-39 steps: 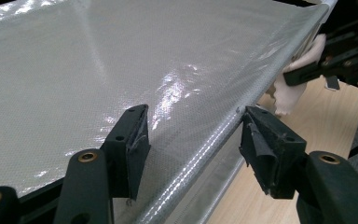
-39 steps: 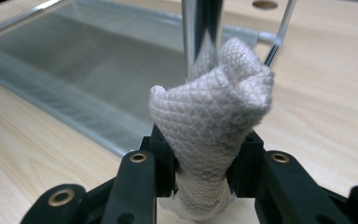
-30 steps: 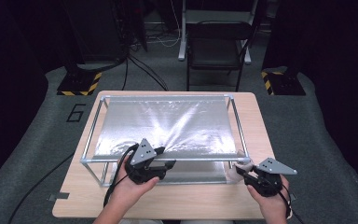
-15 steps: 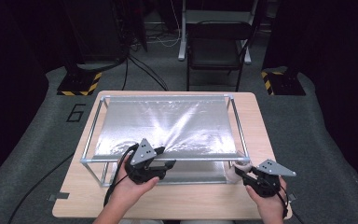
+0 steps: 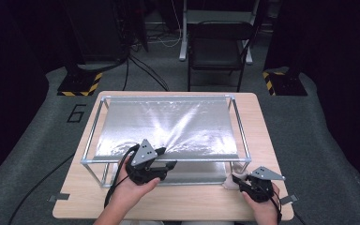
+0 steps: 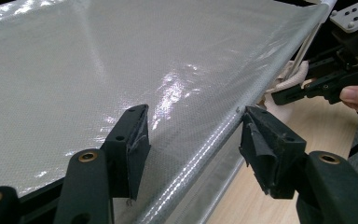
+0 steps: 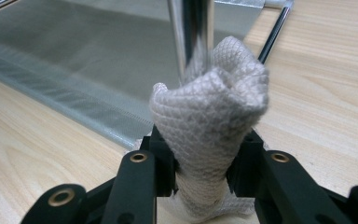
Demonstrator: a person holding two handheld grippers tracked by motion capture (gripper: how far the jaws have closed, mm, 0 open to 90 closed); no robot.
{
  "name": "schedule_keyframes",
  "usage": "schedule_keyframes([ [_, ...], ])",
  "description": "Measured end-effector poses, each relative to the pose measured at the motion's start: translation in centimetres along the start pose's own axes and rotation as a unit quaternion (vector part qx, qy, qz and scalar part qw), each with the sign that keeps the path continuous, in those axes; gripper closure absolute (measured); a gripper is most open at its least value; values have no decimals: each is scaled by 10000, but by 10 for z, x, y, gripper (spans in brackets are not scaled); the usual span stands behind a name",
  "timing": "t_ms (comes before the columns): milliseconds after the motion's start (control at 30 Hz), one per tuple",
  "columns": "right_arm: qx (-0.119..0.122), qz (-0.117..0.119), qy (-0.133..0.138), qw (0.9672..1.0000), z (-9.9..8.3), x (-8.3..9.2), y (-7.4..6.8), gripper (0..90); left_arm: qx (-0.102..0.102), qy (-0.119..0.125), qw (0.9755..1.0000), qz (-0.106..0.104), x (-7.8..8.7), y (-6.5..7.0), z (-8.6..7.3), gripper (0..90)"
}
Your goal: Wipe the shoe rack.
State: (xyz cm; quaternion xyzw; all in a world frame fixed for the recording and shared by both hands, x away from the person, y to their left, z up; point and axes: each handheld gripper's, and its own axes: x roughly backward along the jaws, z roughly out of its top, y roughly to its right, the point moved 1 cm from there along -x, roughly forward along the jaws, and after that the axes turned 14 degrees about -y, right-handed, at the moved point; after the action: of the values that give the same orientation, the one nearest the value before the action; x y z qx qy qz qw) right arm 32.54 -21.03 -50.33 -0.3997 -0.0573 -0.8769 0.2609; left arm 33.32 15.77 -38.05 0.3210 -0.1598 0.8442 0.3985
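right tongs point(image 5: 238, 180) lower, cloth point(image 5: 231, 182) near tabletop

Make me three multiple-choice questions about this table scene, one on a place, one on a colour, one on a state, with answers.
1. Where is the cloth?
A. at the frame's far left corner
B. by the frame's near right post
C. on the chair

2. What colour is the cloth?
A. white
B. red
C. blue

3. How is the right claw?
A. open above the sheet
B. shut on nothing
C. shut on the cloth

Answers: 1 B, the high view shows the cloth at that corner post. 2 A, it looks white in the right gripper view. 3 C, the jaws press the cloth on both sides.
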Motion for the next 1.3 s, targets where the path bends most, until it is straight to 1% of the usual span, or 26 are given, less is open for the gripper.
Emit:
schedule_keyframes([
  [67, -26, -34, 13, 10000, 0, -1, 0, 684, -17, -8, 10000, 3, 0, 0, 0, 417],
  [100, 42, -44, 7, 10000, 0, 0, 0, 689, -3, -3, 10000, 4, 1, 0, 0, 417],
  [133, 29, -81, -23, 10000, 0, 0, -1, 695, 33, 47, 10000, 47, 1, 0, 1, 415],
  [167, 38, -83, -58, 9999, 0, 1, -1, 697, 33, 47, 10000, 47, 1, 0, 1, 414],
  [200, 38, -83, -58, 9999, 0, 1, -1, 697, 54, 33, 10000, -14, 2, 0, 1, 414],
  [233, 89, -86, -42, 9999, 1, 1, -1, 699, 79, 72, 9999, 1, 2, 0, 1, 415],
  [300, 47, -128, -56, 9999, 0, 1, -2, 701, 87, 78, 9999, 35, 4, 0, 0, 416],
  [333, 37, -129, -41, 9999, -1, 3, -1, 701, 68, 60, 9999, 88, 6, 1, -1, 414],
  [433, 21, -154, -39, 9999, -2, 4, 1, 701, 54, 27, 9999, 111, 8, 1, -3, 410],
  [467, -75, -185, -34, 9998, -4, 7, 3, 701, 36, 38, 9999, 121, 10, 0, -4, 408],
  [567, -35, -165, -71, 9998, -6, 9, 6, 700, 53, 42, 9998, 166, 12, -1, -6, 391],
  [600, -112, -194, -63, 9997, -8, 11, 6, 700, 46, 62, 9998, 207, 13, -1, -8, 387],
  [633, -112, -194, -63, 9997, -8, 11, 6, 700, 46, 62, 9998, 207, 13, -1, -8, 386],
  [667, -62, -232, -43, 9997, -10, 13, 8, 700, 34, 66, 9996, 260, 16, -2, -11, 386],
  [700, -62, -232, -43, 9997, -10, 13, 8, 700, 34, 66, 9996, 260, 16, -2, -11, 386],
  [767, -102, -246, -28, 9996, -11, 14, 10, 699, 48, 53, 9996, 275, 19, -3, -14, 386],
  [800, -171, -220, -34, 9996, -13, 15, 10, 698, 76, 79, 9995, 292, 22, -4, -17, 386],
  [867, -142, -219, -46, 9996, -13, 16, 11, 698, 101, 85, 9994, 320, 24, -6, -18, 384],
  [933, -180, -225, -57, 9996, -15, 18, 12, 698, 154, 110, 9993, 319, 26, -7, -22, 373],
  [1033, -161, -231, -45, 9996, -17, 20, 13, 698, 130, 135, 9993, 338, 28, -10, -24, 368],
  [1067, -213, -254, -44, 9994, -18, 21, 13, 697, 204, 157, 9991, 350, 30, -11, -26, 366],
  [1233, -275, -316, -26, 9991, -22, 26, 17, 696, 254, 140, 9990, 349, 36, -16, -30, 350],
  [1267, -286, -339, -30, 9990, -25, 29, 20, 696, 276, 166, 9987, 385, 37, -18, -31, 350],
  [1300, -286, -339, -30, 9990, -25, 29, 20, 696, 285, 169, 9986, 405, 37, -18, -32, 350],
])
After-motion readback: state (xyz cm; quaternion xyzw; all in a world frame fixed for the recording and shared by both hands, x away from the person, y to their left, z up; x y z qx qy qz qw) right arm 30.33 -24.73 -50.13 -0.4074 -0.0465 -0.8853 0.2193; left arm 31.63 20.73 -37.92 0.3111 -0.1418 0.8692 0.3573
